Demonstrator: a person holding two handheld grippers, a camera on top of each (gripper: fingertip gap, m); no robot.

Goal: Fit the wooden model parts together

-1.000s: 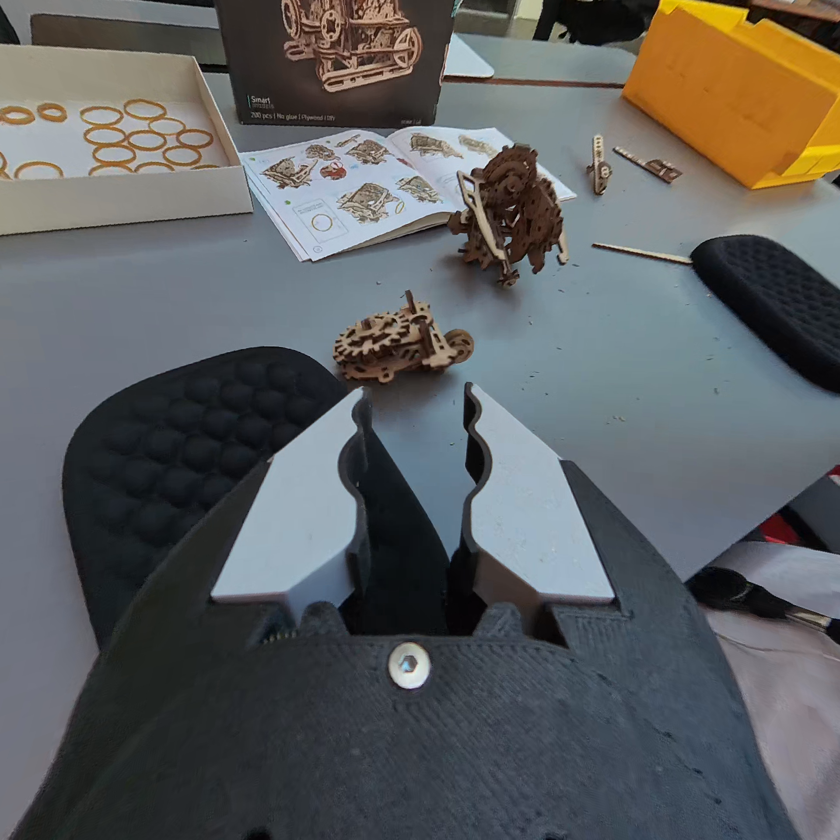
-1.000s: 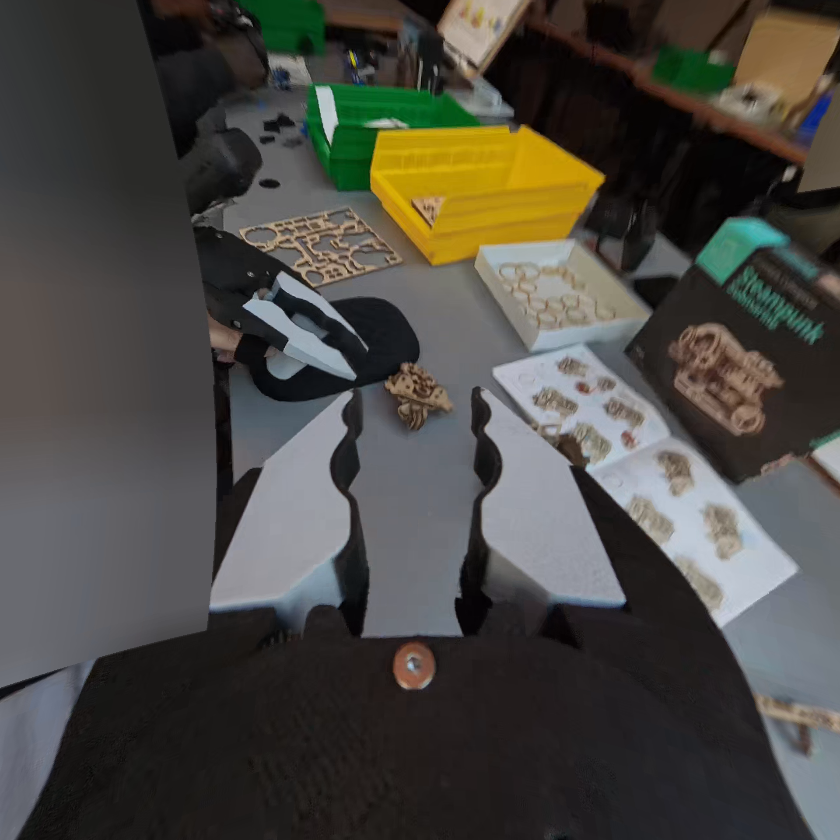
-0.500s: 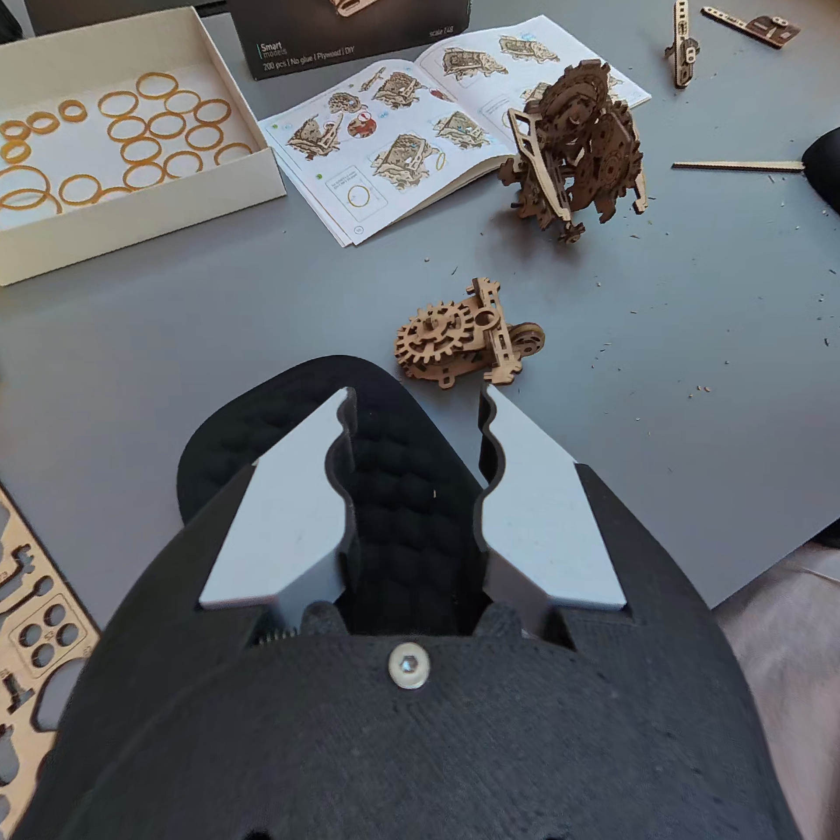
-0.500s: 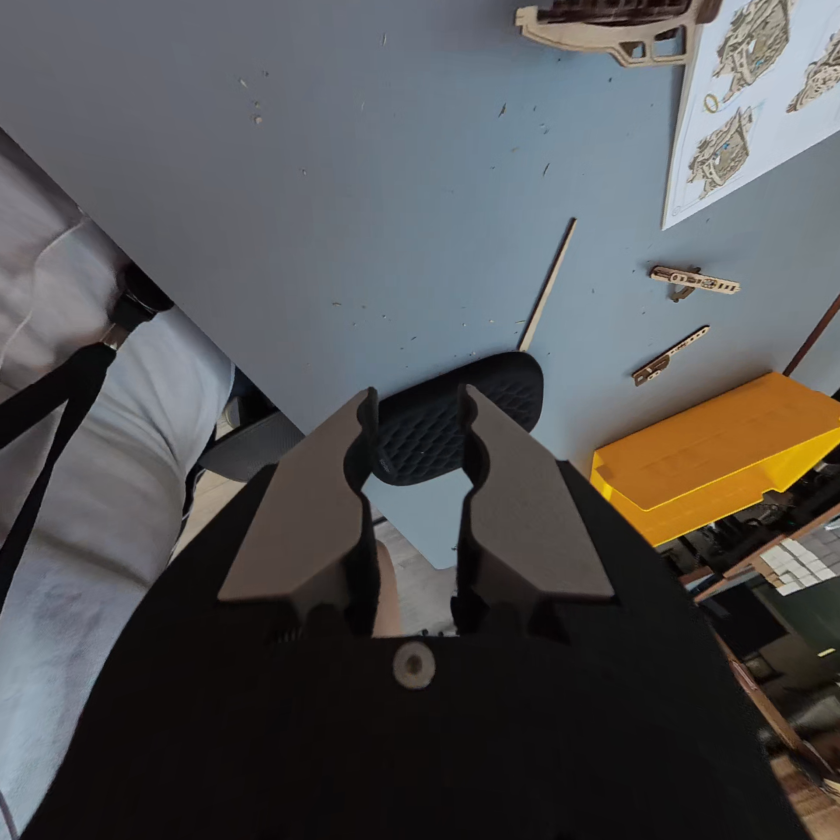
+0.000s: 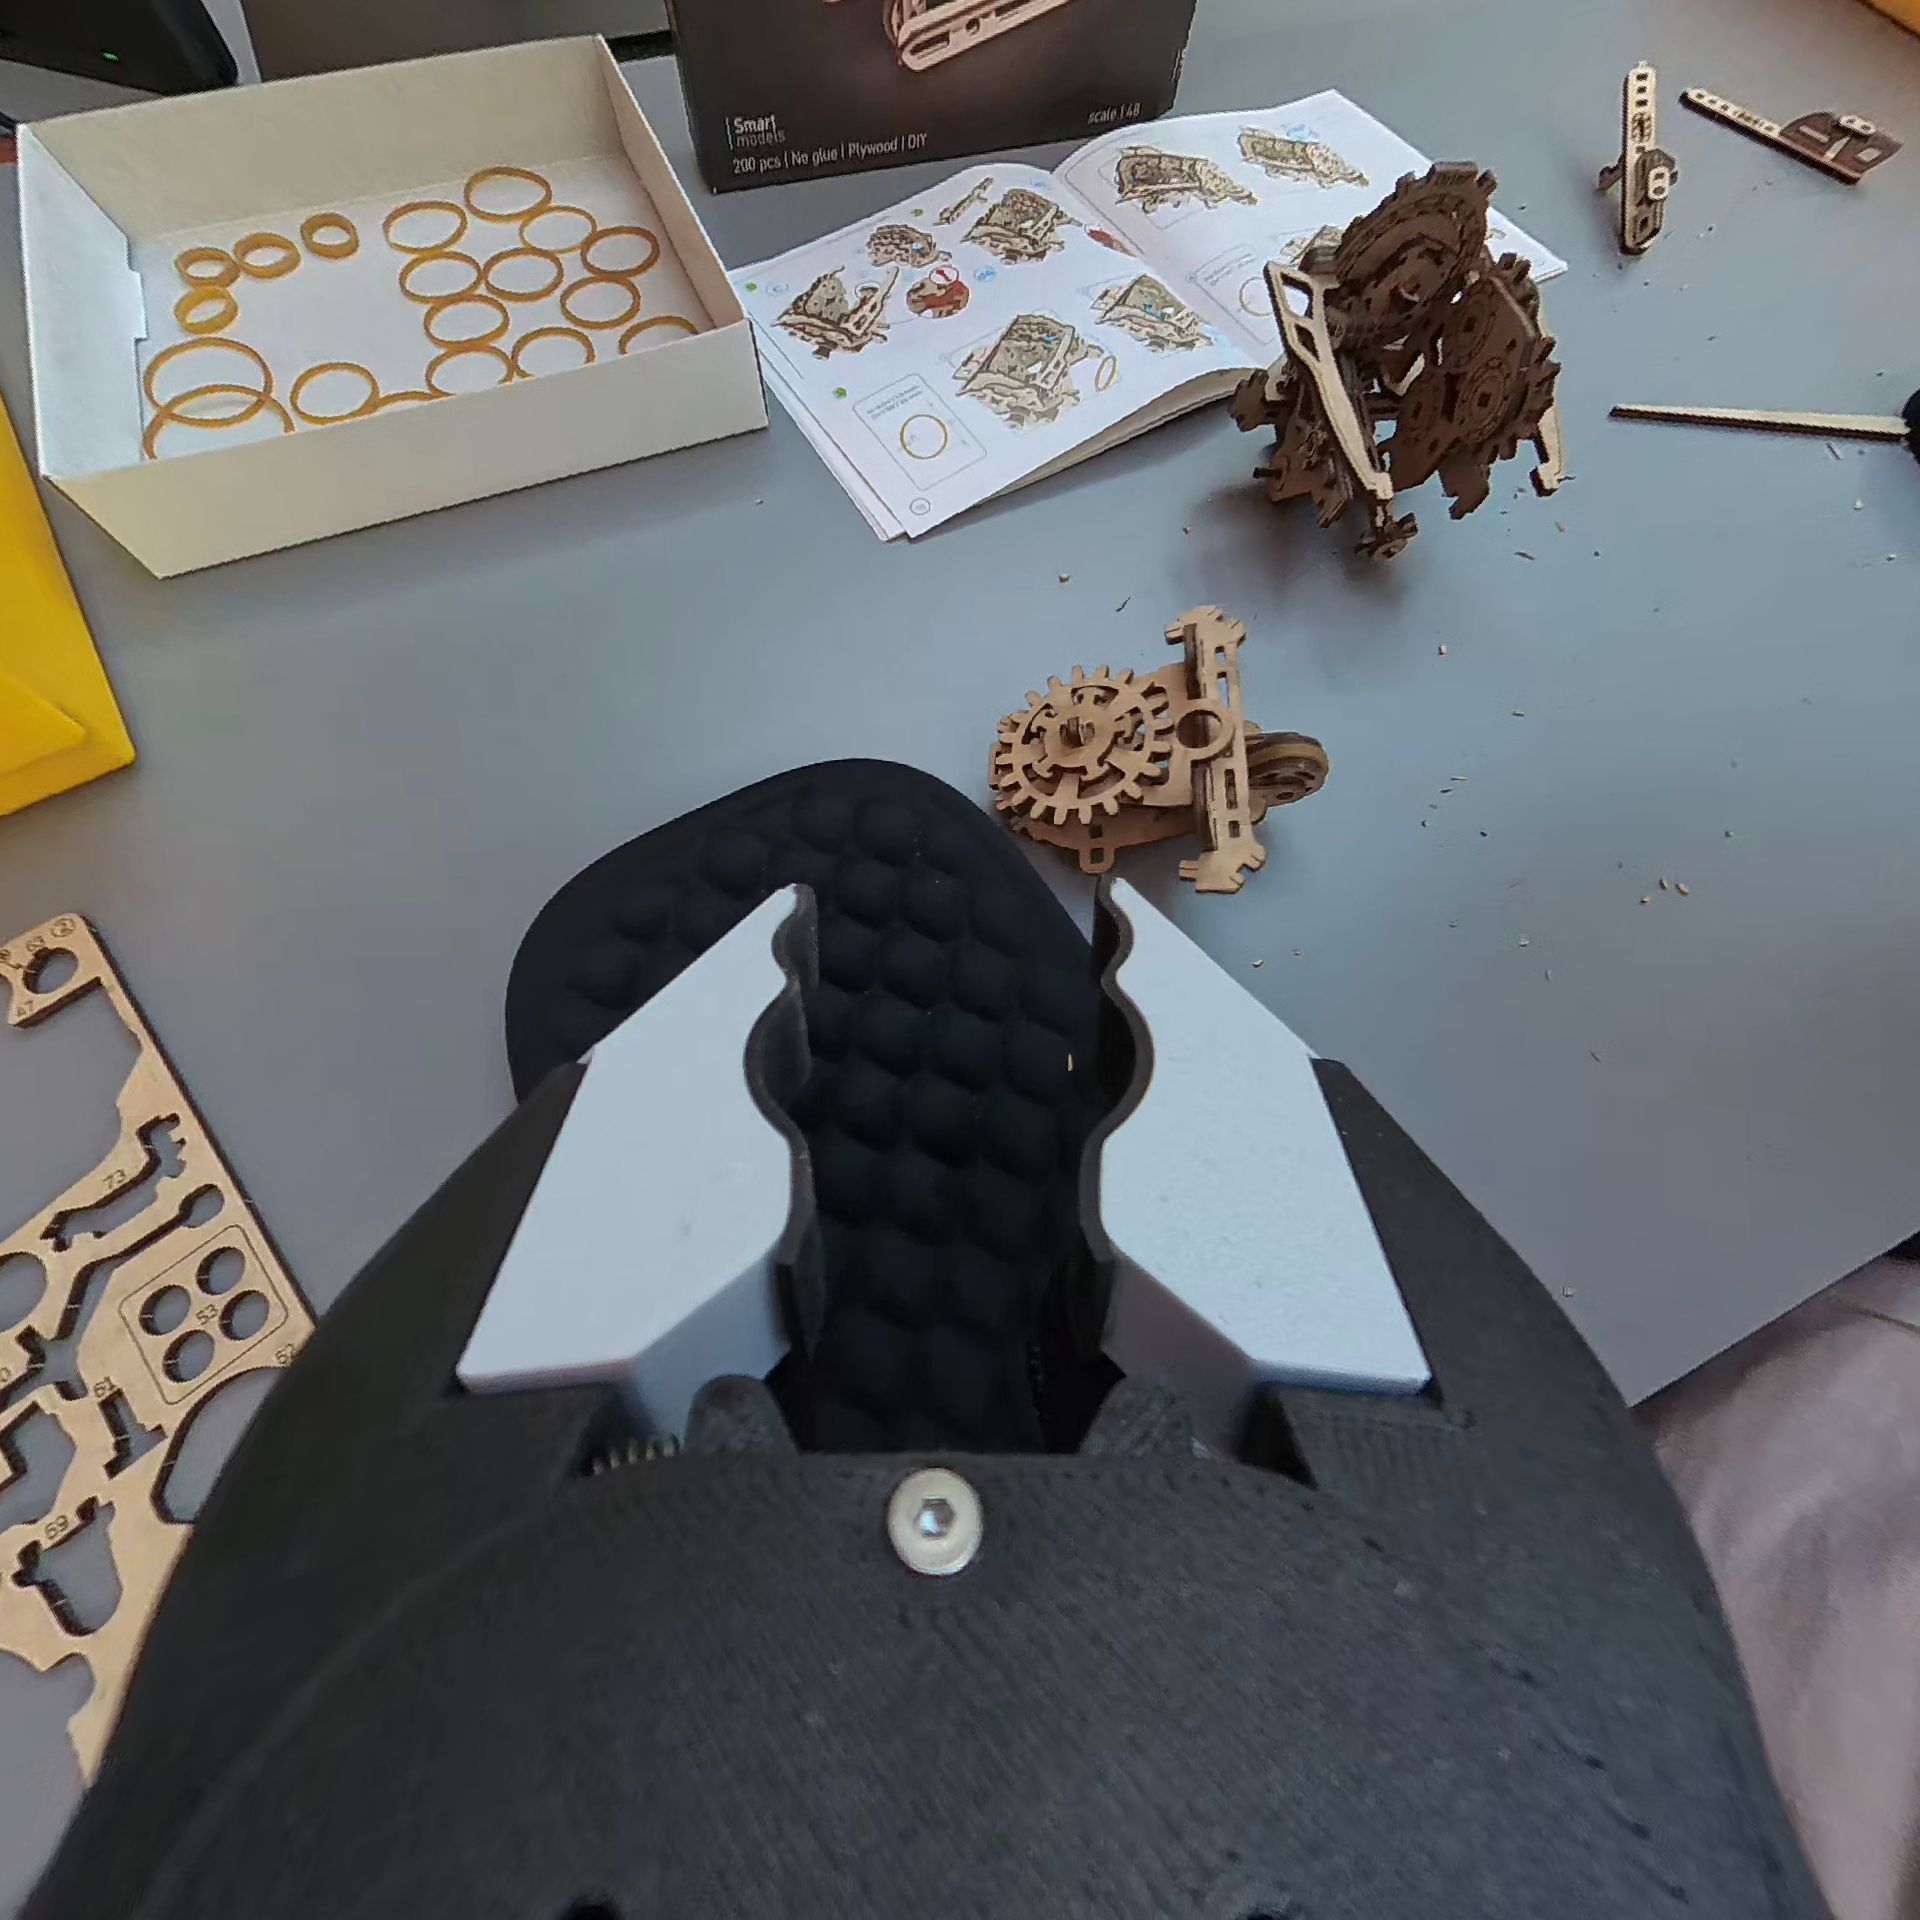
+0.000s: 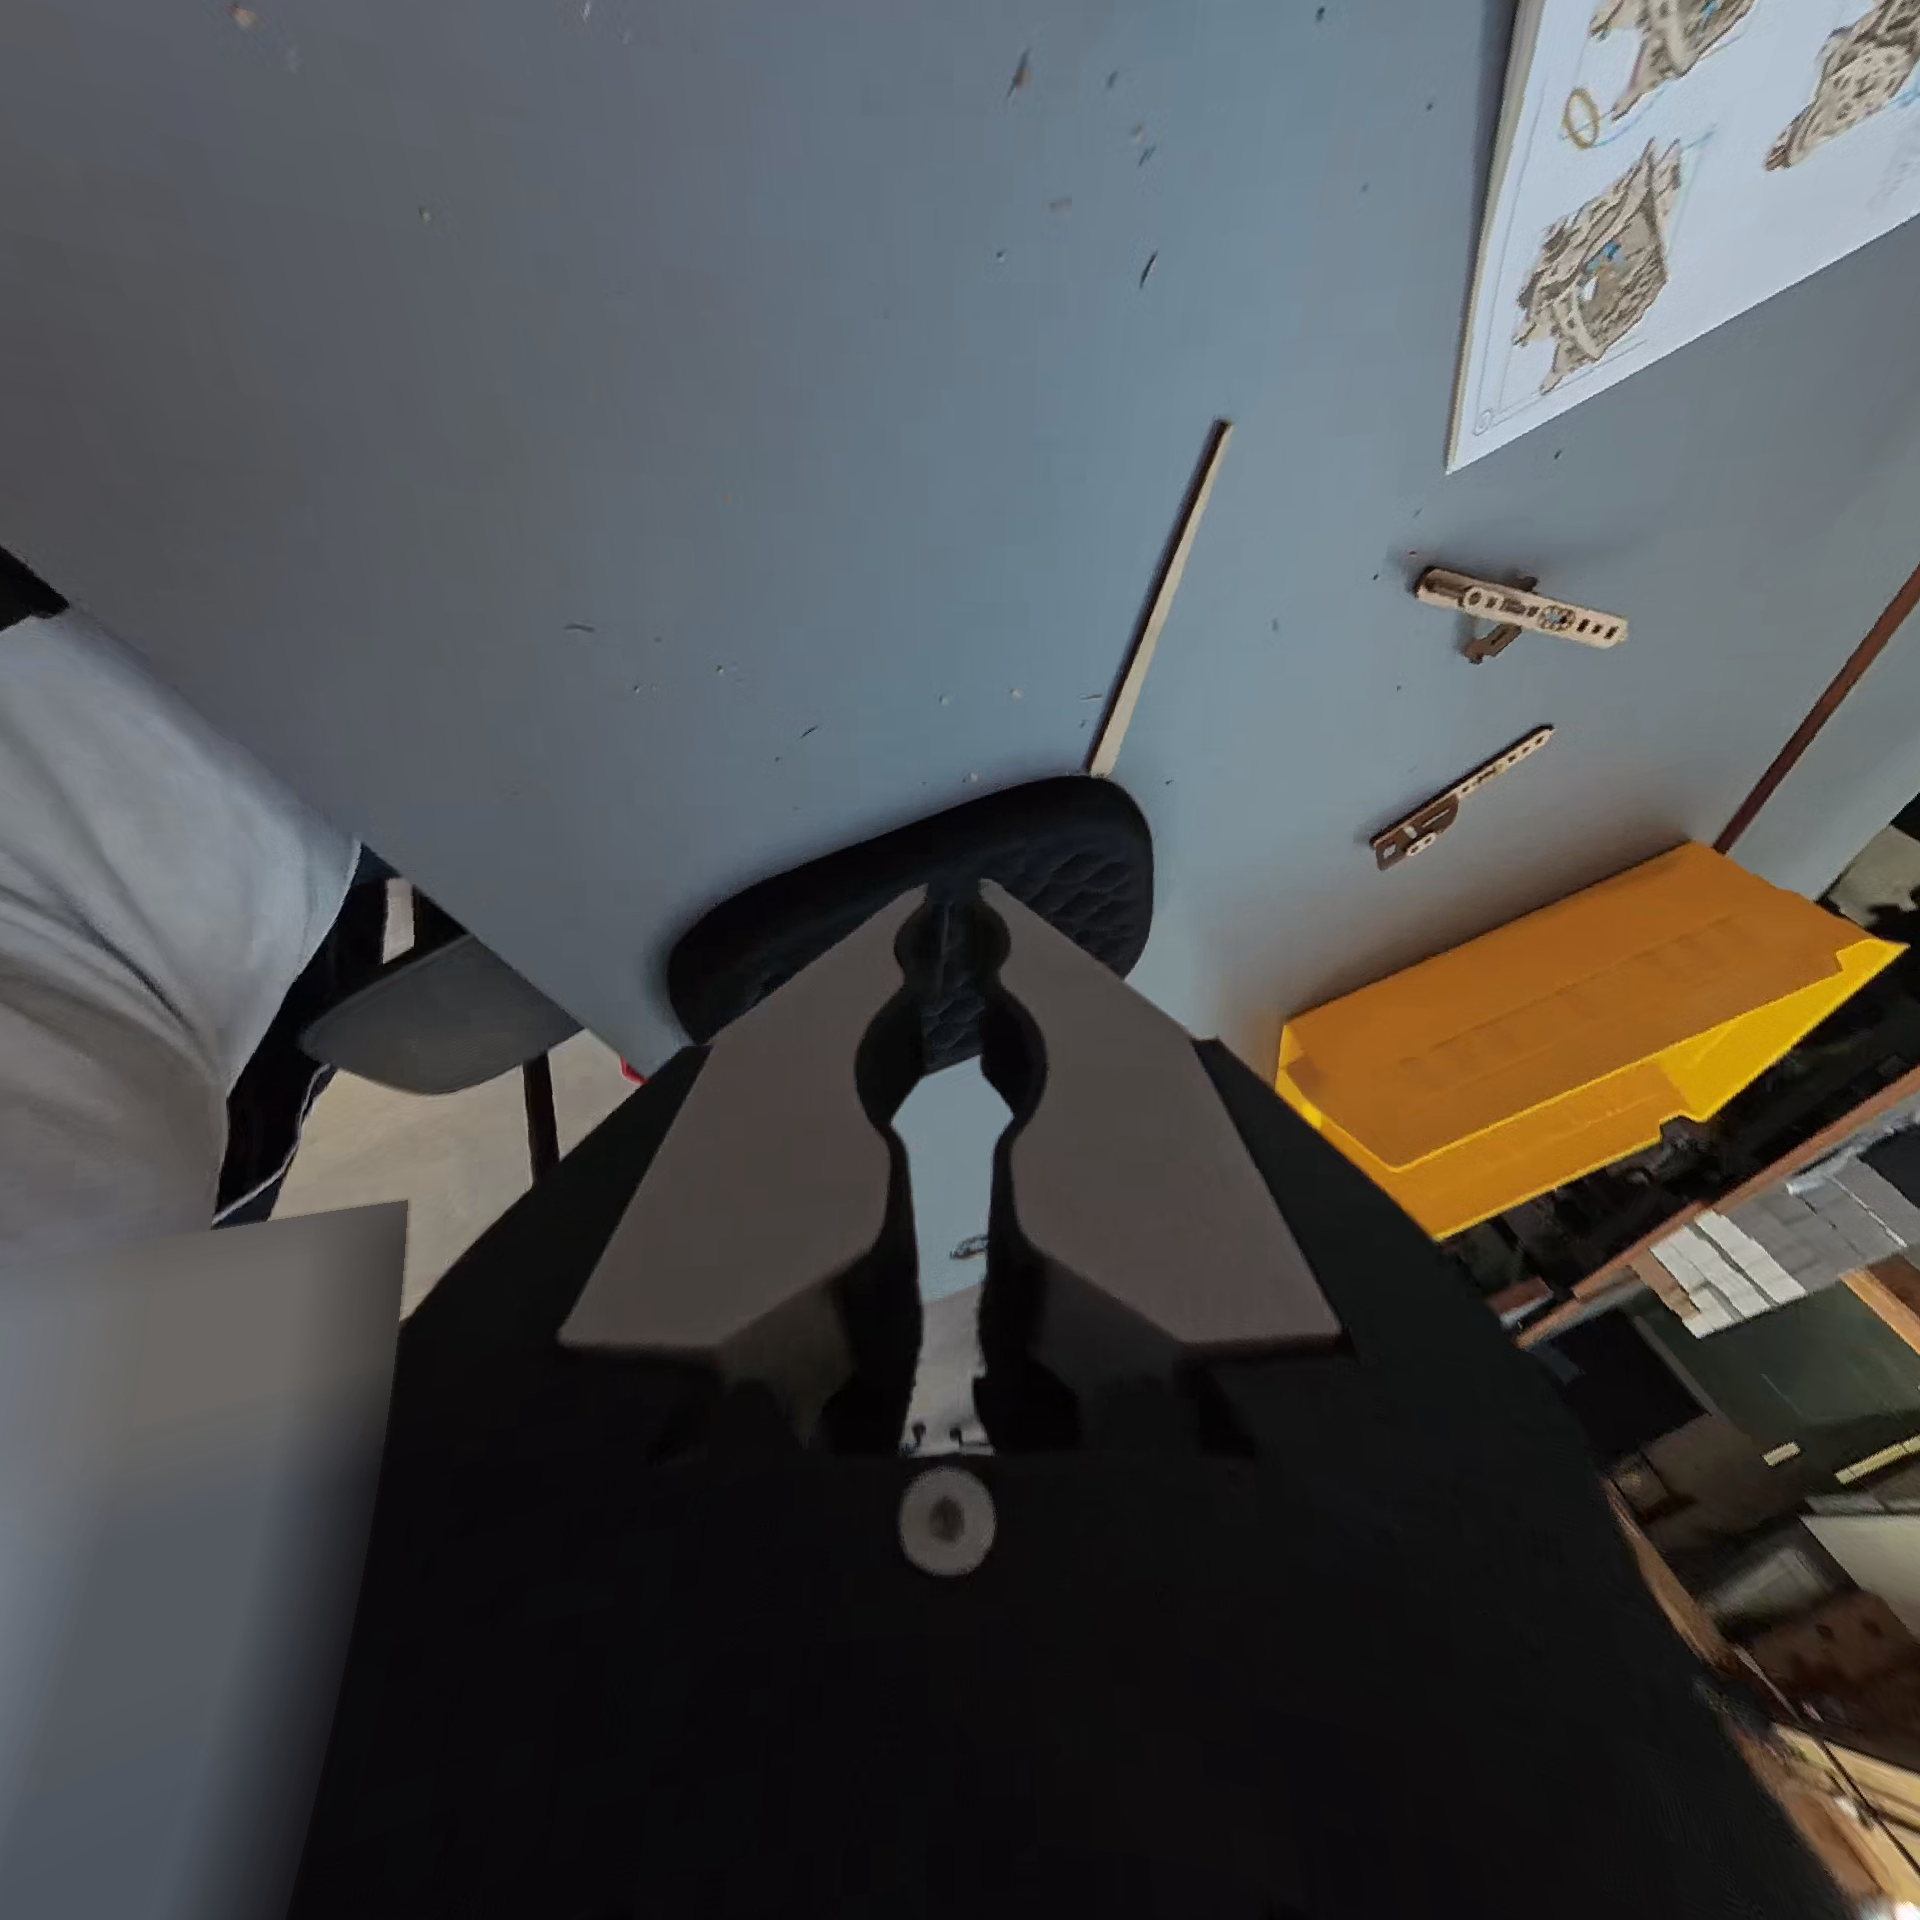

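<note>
Below, the left gripper point(image 5: 951, 904) hangs spread over a honeycomb-textured black pad point(image 5: 914, 1039), toothed plywood gear assembly point(image 5: 1148, 753) at one o'clock; the right gripper point(image 6: 953, 896) is nearly closed, empty.

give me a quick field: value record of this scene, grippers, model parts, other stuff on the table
left gripper: open, empty, above a black pad
right gripper: fingers nearly closed, narrow gap at tips, nothing held, over a second black pad
small gear assembly: flat on grey table, just beyond the left gripper
large dark assembly: upright, beside the open instruction booklet
white box: holds rubber bands
loose pieces: thin stick, two small strips
cut-out plywood sheet: left edge
yellow bin: table's far right
</note>
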